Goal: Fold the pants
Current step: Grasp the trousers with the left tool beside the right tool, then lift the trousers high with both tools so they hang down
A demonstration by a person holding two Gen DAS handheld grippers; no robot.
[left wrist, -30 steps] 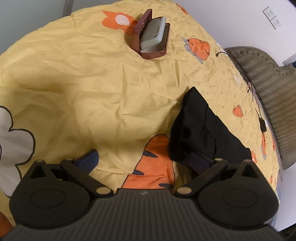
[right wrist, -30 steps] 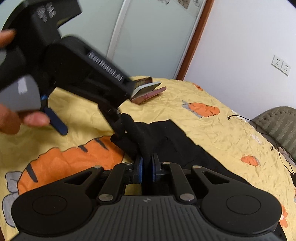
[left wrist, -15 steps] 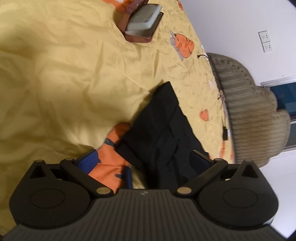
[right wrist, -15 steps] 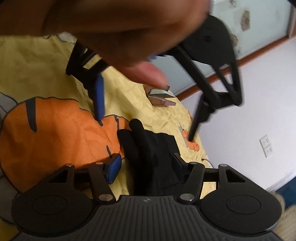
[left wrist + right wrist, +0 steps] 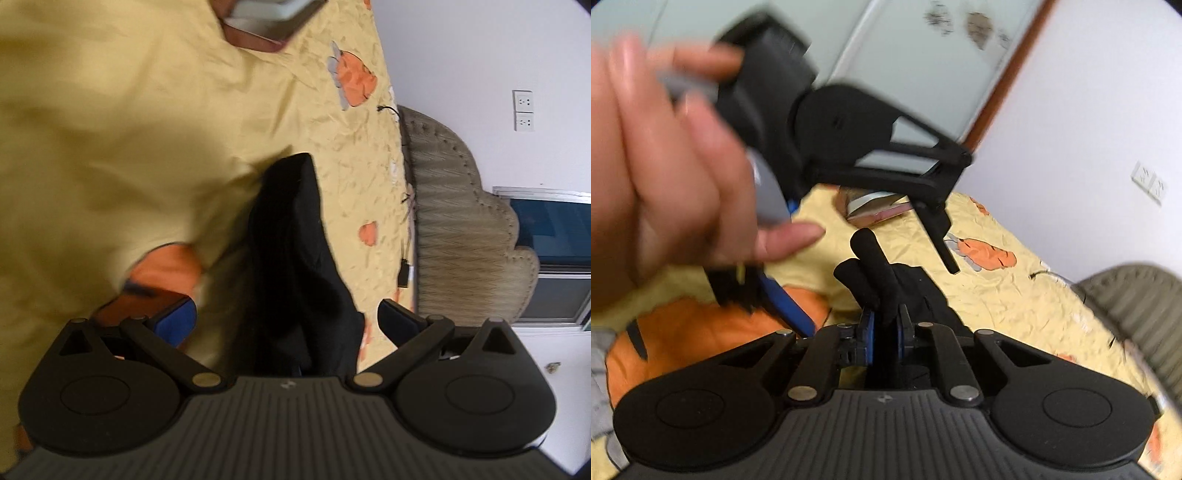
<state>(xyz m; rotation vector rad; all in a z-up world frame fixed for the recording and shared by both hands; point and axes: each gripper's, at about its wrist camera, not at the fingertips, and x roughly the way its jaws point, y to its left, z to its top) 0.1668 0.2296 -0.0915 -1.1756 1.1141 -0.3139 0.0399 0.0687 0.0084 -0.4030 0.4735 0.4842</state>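
Black pants [image 5: 291, 236] lie bunched on the yellow carrot-print bedsheet [image 5: 110, 147]. In the left wrist view my left gripper [image 5: 284, 314] is open wide, its blue-padded fingers either side of the near end of the cloth without touching it. The right wrist view shows my right gripper [image 5: 884, 325] closing, its jaws nearly together with a raised fold of the pants [image 5: 916, 284] pinched between the pads. A person's hand [image 5: 665, 177] holds the left gripper [image 5: 879, 295] just above and left of that fold, jaws apart.
An open brown case [image 5: 273, 22] lies farther up the bed, also seen in the right wrist view [image 5: 875, 206]. A woven chair [image 5: 461, 221] stands against the bed's right edge. A cable with a black plug [image 5: 404, 273] lies near that edge.
My right gripper let go of the pants, opened, then closed again on a raised fold. My left gripper rolled and moved over the pants, which now lie between its open fingers.
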